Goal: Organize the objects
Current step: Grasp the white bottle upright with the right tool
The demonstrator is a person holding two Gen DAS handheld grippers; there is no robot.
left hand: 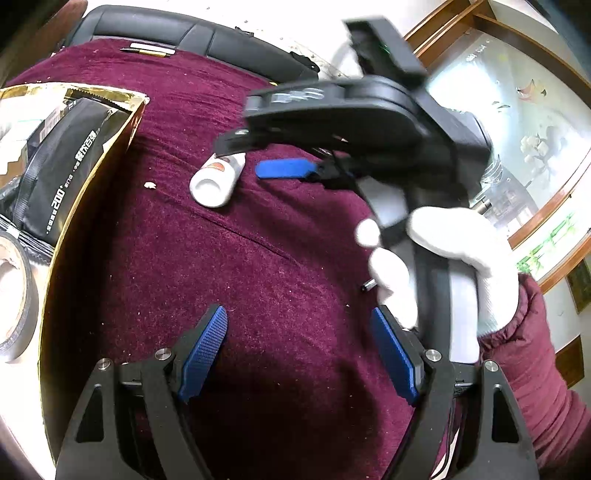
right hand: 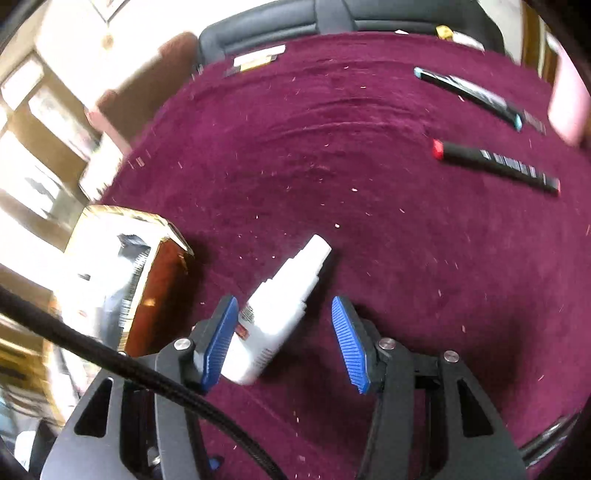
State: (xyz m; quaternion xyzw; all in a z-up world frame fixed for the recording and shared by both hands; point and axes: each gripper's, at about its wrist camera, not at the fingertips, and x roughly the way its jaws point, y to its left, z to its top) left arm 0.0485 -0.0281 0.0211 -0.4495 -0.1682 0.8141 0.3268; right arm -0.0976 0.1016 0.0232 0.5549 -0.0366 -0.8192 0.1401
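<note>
Broadly, a table covered in a deep maroon cloth (right hand: 369,221), flecked with pale crumbs, fills both wrist views. At its far edge sits a black padded chair (left hand: 192,35). Wood-framed panels and pictures line the room's wall, blurred in the right wrist view.

At the left stands an open box with gold lining (left hand: 92,177), holding a black packet with white print (left hand: 55,166). A roll of tape (left hand: 14,291) shows at the left edge of that view, beside the box.

Right of the box, a white bottle (right hand: 273,310) lies on its side on the cloth. In the right wrist view its long axis runs diagonally, with the narrow cap pointing up and right, away from the camera, and the wide base near the lens.

The left gripper (left hand: 299,354) hangs over bare cloth, its blue-padded fingers spread wide and holding nothing.

The right gripper (right hand: 291,339) tilts steeply downward over the bottle. Its fingers are partly open on either side of the bottle's lower body; the left pad is touching or nearly touching it, the right pad is clear, so the bottle is not gripped. A white-gloved hand (left hand: 443,266) with a maroon sleeve (left hand: 535,369) holds its handle.

Farther right lie two dark markers, one with teal ends (right hand: 469,96), one with a red cap (right hand: 495,166).
</note>
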